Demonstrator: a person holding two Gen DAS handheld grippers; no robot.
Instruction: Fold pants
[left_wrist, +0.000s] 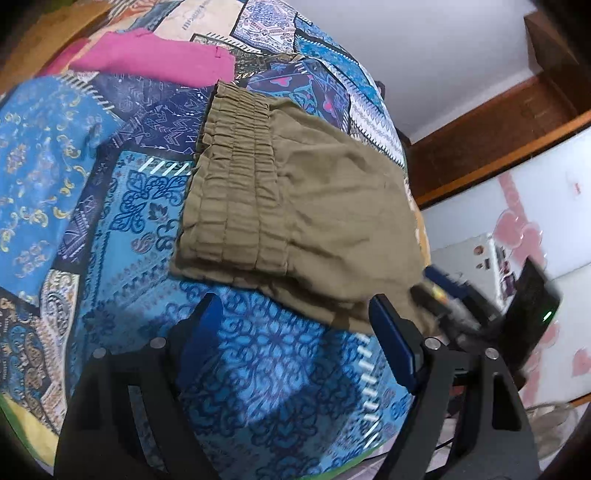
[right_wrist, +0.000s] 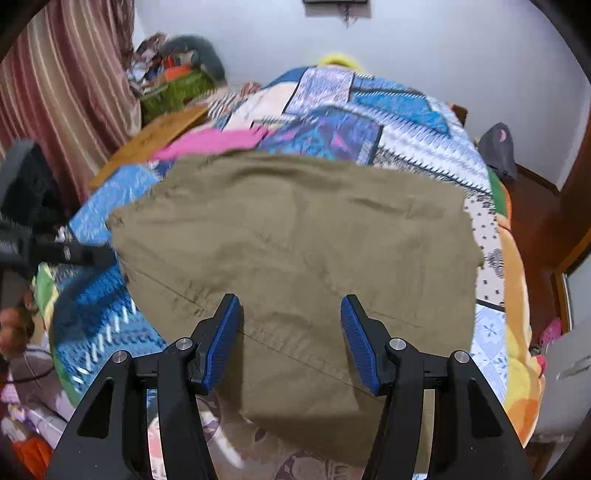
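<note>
Olive-khaki pants (left_wrist: 295, 199) lie folded on a patterned blue bedspread (left_wrist: 122, 206), the gathered elastic waistband (left_wrist: 232, 184) toward the left in the left wrist view. My left gripper (left_wrist: 291, 314) is open and empty, just short of the pants' near edge. In the right wrist view the pants (right_wrist: 295, 251) spread across the bed and hang over its near edge. My right gripper (right_wrist: 291, 314) is open over the near part of the fabric, holding nothing. The other gripper shows blurred at the left (right_wrist: 74, 254) and at the right of the left wrist view (left_wrist: 454, 299).
A pink garment (left_wrist: 155, 59) lies on the bed beyond the pants, also in the right wrist view (right_wrist: 221, 142). A wooden board (right_wrist: 155, 136) and green basket (right_wrist: 173, 92) sit at the far left. White wall and wooden trim (left_wrist: 491, 133) stand to the right.
</note>
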